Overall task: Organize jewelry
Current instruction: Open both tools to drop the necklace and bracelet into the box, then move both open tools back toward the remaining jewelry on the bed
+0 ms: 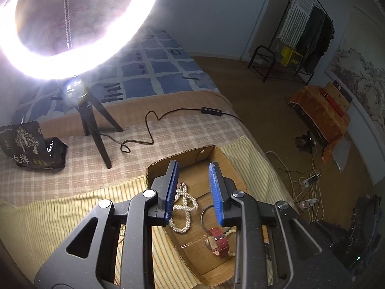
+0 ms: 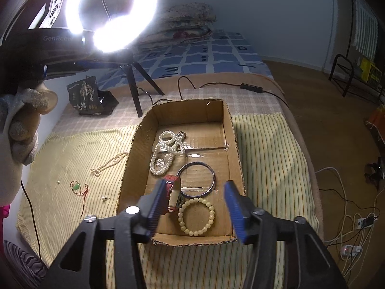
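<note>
The left gripper (image 1: pixel 196 192) was held above the cardboard box (image 1: pixel 231 159), angled down into it, its blue pads (image 1: pixel 216 192) standing apart with nothing between them. The right gripper (image 2: pixel 195 209) hovered low over the near end of the cardboard box (image 2: pixel 134 149), likewise spread wide and empty — its left pad (image 2: pixel 157 204) overlapped the red watch strap in view, but whether it touched could not be told.

Inside the box, reckoned from its near wall: a bracelet of pale yellow beads (image 2: pixel 196 216) lay closest, flat on the floor. Just beyond it lay a thin metal bangle (image 2: pixel 197 179), dark-rimmed and round. A watch with a red strap (image 2: pixel 172 187) lay to the left of both, partly hidden behind the gripper pad. Further in, toward the left wall, a white pearl necklace (image 2: pixel 166 151) lay heaped in loops. The far end of the box held nothing.

Outside the box, on the yellow striped cloth (image 2: pixel 264 156) to its left, lay a cream bead strand (image 2: pixel 109 162) near the wall, a red cord with a green pendant (image 2: pixel 78 187) further off, and two small pearl pieces (image 2: pixel 104 198).

Beyond the box's far end stood a lit ring light (image 2: pixel 113 12) on a black tripod — beside it a dark printed bag (image 2: pixel 87 96).
</note>
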Motion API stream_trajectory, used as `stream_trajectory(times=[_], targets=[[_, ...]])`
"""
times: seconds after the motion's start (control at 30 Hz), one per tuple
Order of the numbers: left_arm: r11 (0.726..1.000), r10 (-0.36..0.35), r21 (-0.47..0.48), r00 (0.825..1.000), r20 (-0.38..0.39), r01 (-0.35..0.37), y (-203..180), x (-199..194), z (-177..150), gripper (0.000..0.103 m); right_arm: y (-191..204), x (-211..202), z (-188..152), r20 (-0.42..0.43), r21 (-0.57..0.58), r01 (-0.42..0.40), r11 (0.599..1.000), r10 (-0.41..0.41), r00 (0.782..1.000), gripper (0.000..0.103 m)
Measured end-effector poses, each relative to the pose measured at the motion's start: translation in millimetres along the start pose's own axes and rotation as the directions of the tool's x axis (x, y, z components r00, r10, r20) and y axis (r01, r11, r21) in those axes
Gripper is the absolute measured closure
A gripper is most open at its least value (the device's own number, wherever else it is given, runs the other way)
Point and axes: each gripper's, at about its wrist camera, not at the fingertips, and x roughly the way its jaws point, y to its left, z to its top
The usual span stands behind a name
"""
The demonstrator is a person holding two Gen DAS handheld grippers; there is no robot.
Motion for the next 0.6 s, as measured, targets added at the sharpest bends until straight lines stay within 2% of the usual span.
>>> stream_trajectory(times=[0.33, 0.6], targets=[[0.999, 0.039, -0.006, 0.999, 0.031, -0.039, 19, -30, -11, 0.077, 16, -17, 3, 0.039, -0.011, 0.012, 1.000, -0.011, 0.999, 0.032], [0.996, 0.091, -0.021, 0.993, 0.075, -0.090, 51, -76, -26, 0.077, 50, -37, 11, 0.086, -0.043, 0.002, 0.999, 0.002, 0.996, 0.015]])
